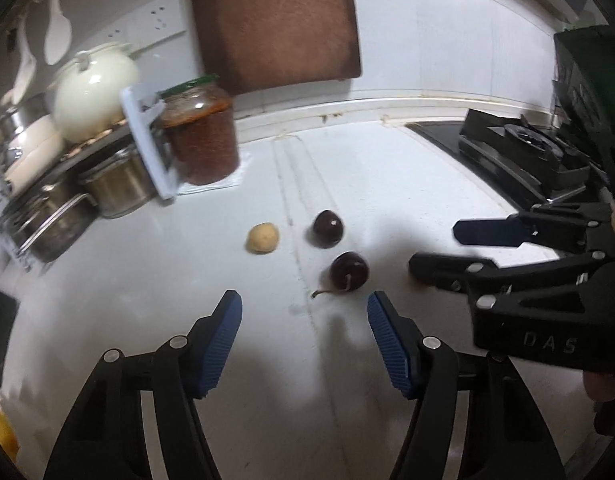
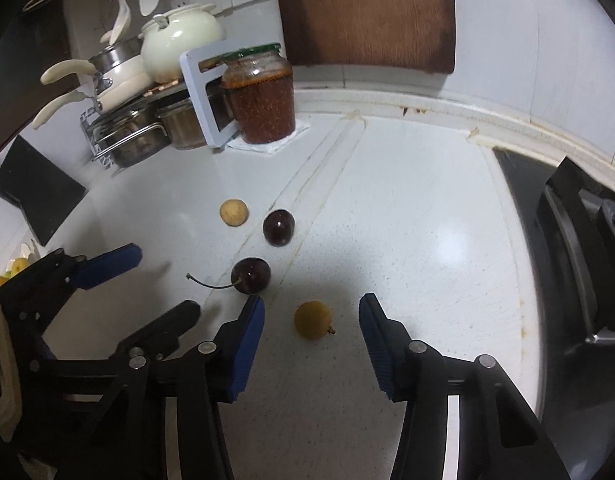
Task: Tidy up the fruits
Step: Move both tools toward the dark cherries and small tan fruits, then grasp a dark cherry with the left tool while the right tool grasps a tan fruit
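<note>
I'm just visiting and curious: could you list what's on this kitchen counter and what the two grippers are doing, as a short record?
Surface: white counter
Dark fruits: stemmed cherry; second cherry
Pale fruits: far round fruit; near yellow fruit
Left gripper: open, cherry just ahead, nothing gripped
Right gripper: open, yellow fruit between its fingers, not pressed
Background: sauce jar, wooden board

A white speckled counter (image 2: 407, 208) meets a white wall (image 2: 527, 20). A brown board (image 2: 363, 12) leans there beside a jar (image 2: 263, 96), stacked pots (image 2: 135, 140) and a black stove (image 2: 579, 240).
</note>
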`<state>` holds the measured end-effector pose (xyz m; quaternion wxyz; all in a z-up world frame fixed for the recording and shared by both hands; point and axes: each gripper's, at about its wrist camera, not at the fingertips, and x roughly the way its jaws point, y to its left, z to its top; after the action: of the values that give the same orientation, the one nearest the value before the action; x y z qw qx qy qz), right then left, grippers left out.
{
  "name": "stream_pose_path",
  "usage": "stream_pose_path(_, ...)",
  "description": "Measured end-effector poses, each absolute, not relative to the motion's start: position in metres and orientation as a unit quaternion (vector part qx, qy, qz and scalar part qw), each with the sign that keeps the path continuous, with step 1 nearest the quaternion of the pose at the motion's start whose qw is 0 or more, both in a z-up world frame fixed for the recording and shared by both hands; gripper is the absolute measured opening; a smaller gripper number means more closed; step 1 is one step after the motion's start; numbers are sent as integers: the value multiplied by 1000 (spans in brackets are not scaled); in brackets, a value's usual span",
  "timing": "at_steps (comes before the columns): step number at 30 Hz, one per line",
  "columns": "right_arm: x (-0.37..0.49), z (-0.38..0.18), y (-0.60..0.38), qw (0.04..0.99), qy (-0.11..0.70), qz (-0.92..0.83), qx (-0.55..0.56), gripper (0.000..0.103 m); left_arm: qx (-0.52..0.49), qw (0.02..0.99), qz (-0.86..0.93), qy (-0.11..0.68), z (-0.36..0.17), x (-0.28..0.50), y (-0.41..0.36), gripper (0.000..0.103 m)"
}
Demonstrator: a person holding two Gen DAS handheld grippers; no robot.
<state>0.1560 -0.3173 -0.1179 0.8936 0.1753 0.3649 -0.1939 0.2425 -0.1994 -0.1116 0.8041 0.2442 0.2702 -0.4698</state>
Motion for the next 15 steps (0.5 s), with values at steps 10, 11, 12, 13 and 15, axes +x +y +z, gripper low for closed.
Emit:
stream_pose_path(10, 167, -133, -329, 883, 383, -164, 214, 42, 277, 775, -495, 278, -123, 246, -227, 62)
stream_pose_path(11, 167, -135, -331, 882, 384, -165, 218, 42, 282, 775, -495, 275, -123, 245, -230, 62)
stream_pose_path(12, 167, -136, -333, 880, 386, -166, 223, 42, 286, 773, -496, 273, -124, 245, -233, 62)
stream_pose_path(13, 168, -138, -335, 878, 388, -164, 226, 41, 288, 771, -497, 273, -124, 245, -235, 62)
stream_pose_path(15, 169, -139, -337, 878, 389, -163, 228, 37, 296, 767, -500, 273, -126, 245, -241, 61)
